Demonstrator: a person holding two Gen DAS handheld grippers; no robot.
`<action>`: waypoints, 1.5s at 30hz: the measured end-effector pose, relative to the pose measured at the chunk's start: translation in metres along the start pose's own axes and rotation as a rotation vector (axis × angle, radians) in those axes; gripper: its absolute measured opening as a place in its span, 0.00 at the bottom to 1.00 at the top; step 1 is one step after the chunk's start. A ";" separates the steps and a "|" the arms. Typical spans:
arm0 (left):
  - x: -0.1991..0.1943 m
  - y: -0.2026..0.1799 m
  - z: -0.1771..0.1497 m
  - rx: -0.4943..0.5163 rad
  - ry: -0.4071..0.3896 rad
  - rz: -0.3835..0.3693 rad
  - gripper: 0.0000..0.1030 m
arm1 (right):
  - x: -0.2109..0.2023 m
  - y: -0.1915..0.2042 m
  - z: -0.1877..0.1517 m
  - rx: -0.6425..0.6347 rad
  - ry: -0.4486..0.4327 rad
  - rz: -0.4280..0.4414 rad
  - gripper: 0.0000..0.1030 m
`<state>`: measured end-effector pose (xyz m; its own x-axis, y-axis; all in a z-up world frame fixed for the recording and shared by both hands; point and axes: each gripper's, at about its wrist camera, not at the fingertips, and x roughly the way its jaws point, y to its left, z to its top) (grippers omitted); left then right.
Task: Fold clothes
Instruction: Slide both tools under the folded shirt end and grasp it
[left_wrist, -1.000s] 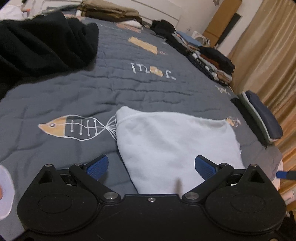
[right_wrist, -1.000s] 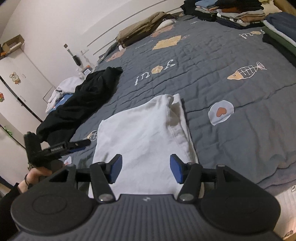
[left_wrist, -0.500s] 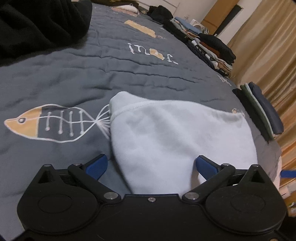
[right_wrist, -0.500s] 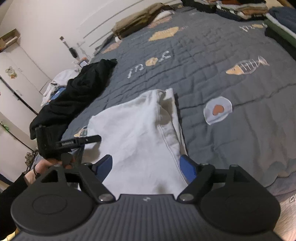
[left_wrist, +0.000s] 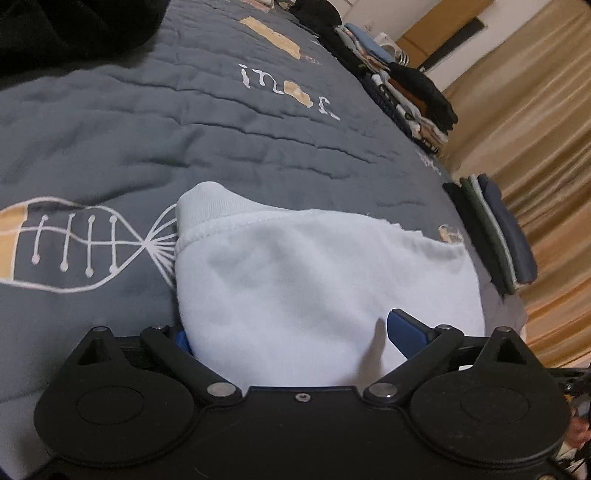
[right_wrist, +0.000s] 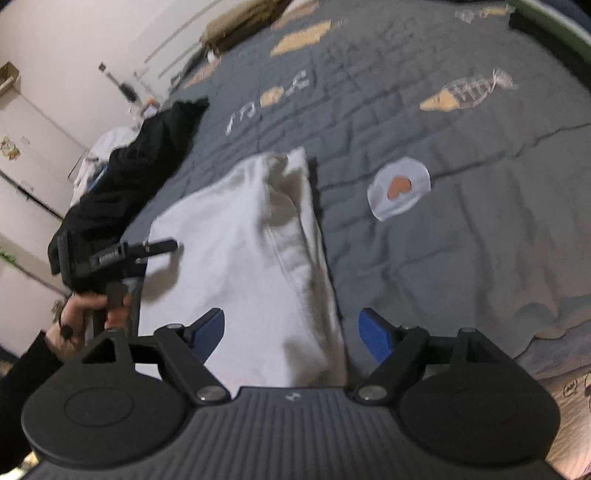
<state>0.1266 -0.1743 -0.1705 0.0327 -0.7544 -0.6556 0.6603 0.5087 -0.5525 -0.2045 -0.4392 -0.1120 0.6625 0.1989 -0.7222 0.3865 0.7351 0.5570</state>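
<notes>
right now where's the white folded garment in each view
Left wrist: white folded garment fills the lower centre, running between the fingers.
Right wrist: it lies centre-left, reaching down between the fingers.
Shared landmark: the "inoy" lettering on the grey quilt beyond it.

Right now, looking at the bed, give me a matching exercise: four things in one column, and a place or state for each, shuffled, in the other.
Things:
1. pale folded sweatshirt
2. heap of black clothing
3. left gripper
4. white round patch with an orange heart

Places or states:
A. stitched on the grey quilt, right of the sweatshirt
B. open, fingers either side of the near edge
C. lying flat between both grippers
D. unfolded, on the far left side in the right wrist view

Pairs: 1-C, 2-D, 3-B, 4-A
</notes>
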 end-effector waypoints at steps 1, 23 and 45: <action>0.000 -0.001 -0.001 0.018 0.001 0.004 0.97 | 0.002 -0.007 0.001 0.007 0.025 0.019 0.77; -0.005 0.006 -0.011 0.056 -0.032 -0.052 0.99 | 0.072 -0.012 0.001 0.042 0.265 0.273 1.00; -0.015 0.001 -0.002 -0.027 -0.045 -0.102 0.78 | 0.089 -0.012 -0.009 0.204 0.259 0.376 0.59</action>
<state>0.1248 -0.1615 -0.1622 0.0003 -0.8201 -0.5722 0.6413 0.4393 -0.6291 -0.1557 -0.4244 -0.1870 0.6090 0.5992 -0.5197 0.2864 0.4450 0.8485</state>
